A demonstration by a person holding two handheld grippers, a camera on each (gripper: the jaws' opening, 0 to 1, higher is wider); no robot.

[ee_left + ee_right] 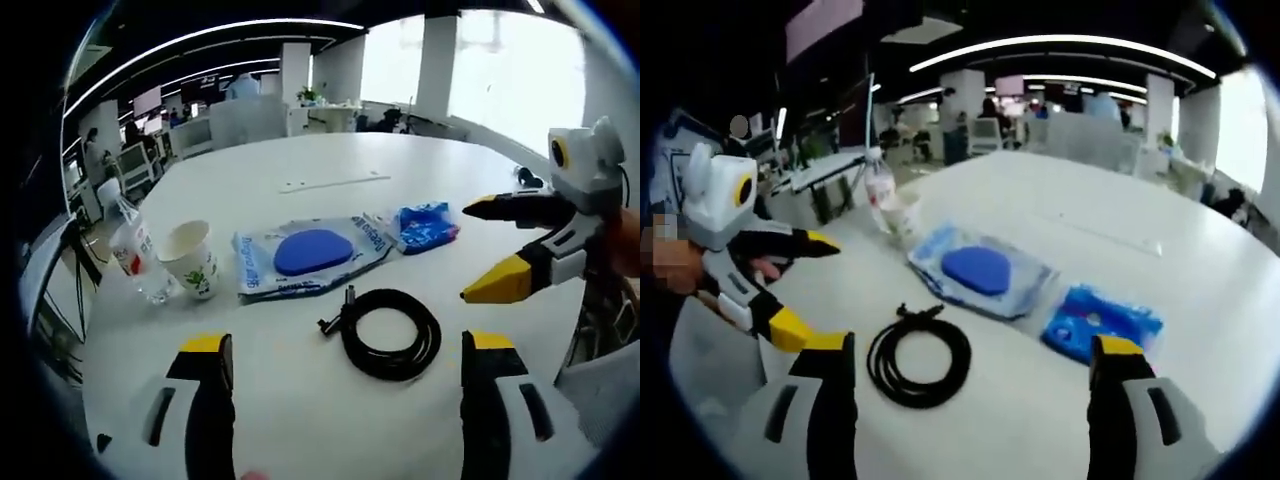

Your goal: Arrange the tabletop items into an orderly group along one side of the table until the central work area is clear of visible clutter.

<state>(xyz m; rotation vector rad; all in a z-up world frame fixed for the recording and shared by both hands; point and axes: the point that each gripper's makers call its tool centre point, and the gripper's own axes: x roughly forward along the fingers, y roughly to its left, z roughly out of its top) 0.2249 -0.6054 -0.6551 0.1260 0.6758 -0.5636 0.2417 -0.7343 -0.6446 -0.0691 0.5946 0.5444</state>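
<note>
Fingers (208, 345) of both the left gripper (340, 345) and right gripper (970, 350) are spread wide, holding nothing. Between each pair lies 1 coiled black cable (390, 332); beyond it sit 2 blue packets (305, 255), a paper cup (190, 258) and a bottle (135, 255).

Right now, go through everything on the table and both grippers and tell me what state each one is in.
Left gripper: open, holding nothing.
Right gripper: open, holding nothing.
Black cable: coiled, lying flat.
Paper cup: upright, uncovered.
Plastic bottle: upright beside the cup.
Clear pouch with blue pad: lying flat; cannot tell if sealed.
Blue packet: lying flat next to the pouch.
White table: bare beyond the items.
</note>
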